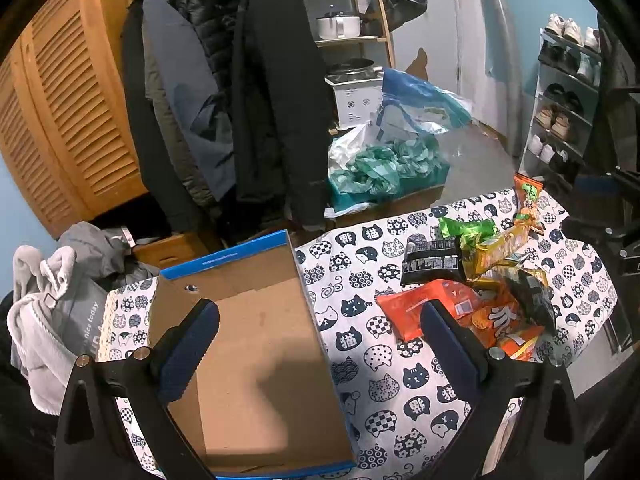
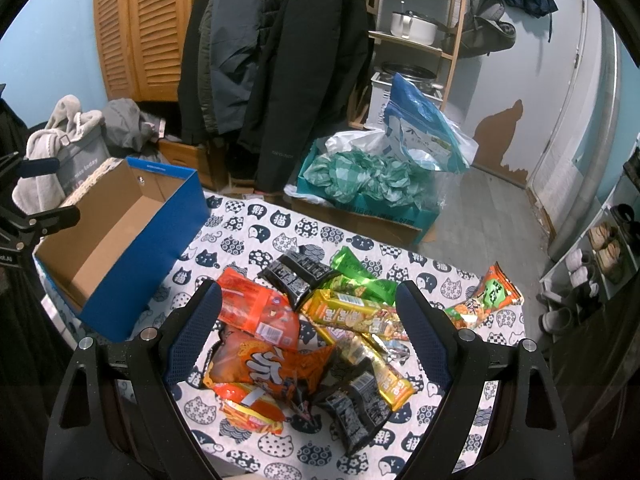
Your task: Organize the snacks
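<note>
An empty blue cardboard box (image 1: 256, 360) sits on the cat-print tablecloth (image 1: 384, 384); it also shows at the left in the right wrist view (image 2: 152, 240). A pile of snack packets lies to its right: orange packets (image 2: 260, 312), black packets (image 2: 298, 276), gold bars (image 2: 356, 316) and green packets (image 2: 356, 276). A separate orange-green packet (image 2: 486, 300) lies at the far right. My left gripper (image 1: 320, 316) is open and empty above the box. My right gripper (image 2: 308, 312) is open and empty above the pile.
Coats (image 2: 280, 60) hang behind the table. A box of green plastic bags (image 2: 368, 188) and a blue bag (image 2: 420, 120) stand on the floor beyond the table's far edge. A shoe rack (image 1: 564, 100) is at the right. Grey clothes (image 1: 44, 312) lie left of the box.
</note>
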Tool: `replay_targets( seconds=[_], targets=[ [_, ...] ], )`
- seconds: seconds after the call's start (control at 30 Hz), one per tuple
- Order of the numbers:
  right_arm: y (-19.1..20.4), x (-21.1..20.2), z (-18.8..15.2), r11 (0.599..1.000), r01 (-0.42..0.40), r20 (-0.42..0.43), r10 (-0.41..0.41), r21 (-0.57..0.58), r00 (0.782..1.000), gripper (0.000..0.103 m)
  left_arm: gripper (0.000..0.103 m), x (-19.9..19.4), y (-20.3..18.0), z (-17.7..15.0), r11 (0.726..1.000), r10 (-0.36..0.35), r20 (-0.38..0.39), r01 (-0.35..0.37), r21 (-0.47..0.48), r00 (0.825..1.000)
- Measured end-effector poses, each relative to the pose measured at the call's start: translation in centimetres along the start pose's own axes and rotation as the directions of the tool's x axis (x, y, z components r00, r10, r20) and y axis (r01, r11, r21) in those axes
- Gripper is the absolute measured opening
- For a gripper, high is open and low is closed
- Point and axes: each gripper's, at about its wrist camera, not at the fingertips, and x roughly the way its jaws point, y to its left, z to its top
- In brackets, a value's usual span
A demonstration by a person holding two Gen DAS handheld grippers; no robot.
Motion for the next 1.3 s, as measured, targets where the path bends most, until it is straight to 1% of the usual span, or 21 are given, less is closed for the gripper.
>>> replay_targets(
  seconds=[0.57, 0.77, 0.93, 1.0, 1.1, 1.13, 1.3],
  targets=[
    [0.1, 0.0, 0.0, 1.000, 0.001, -0.002, -0.001, -0.002, 1.000, 0.087, 0.102, 0.0, -0.2, 0.2, 1.000, 0.001, -0.002, -0.001, 0.001, 1.000],
    [0.0, 0.0, -0.1, 1.000, 0.001, -0.001, -0.001, -0.001, 1.000, 0.087, 0.102, -0.1, -0.8, -1.0, 1.000, -0.007, -0.009, 0.007, 0.003, 1.000],
    [0.0, 0.0, -0.1, 1.000, 0.002, -0.002, -0.002, -0.001, 1.000, 0.087, 0.102, 0.1, -0.7, -0.7, 1.000, -0.005, -0.011, 0.005, 0.003, 1.000],
    [0.0, 0.1, -0.1, 1.000, 0.002, -0.003, -0.002, -0.002, 1.000, 0.087, 0.102, 0.1, -0.8, -0.7, 1.000, -0.009, -0.016, 0.009, 0.002, 1.000],
    [-0.1, 0.1, -0.1, 1.000, 0.003, -0.005, -0.003, -0.001, 1.000, 0.087, 0.102, 0.3, -0.9, -1.0, 0.999, -0.033, -0.030, 0.033, -0.001, 0.999],
    [-0.2, 0.2, -0.1, 1.000, 0.004, -0.008, -0.004, 0.001, 1.000, 0.087, 0.102, 0.5, -0.9, -0.6, 0.999, -0.036, -0.035, 0.036, 0.000, 0.999],
    [-1.0, 0.3, -0.3, 1.000, 0.006, -0.023, -0.006, 0.012, 1.000, 0.087, 0.102, 1.8, -1.6, -0.4, 0.999, -0.040, -0.077, 0.042, 0.026, 0.996]
  ],
)
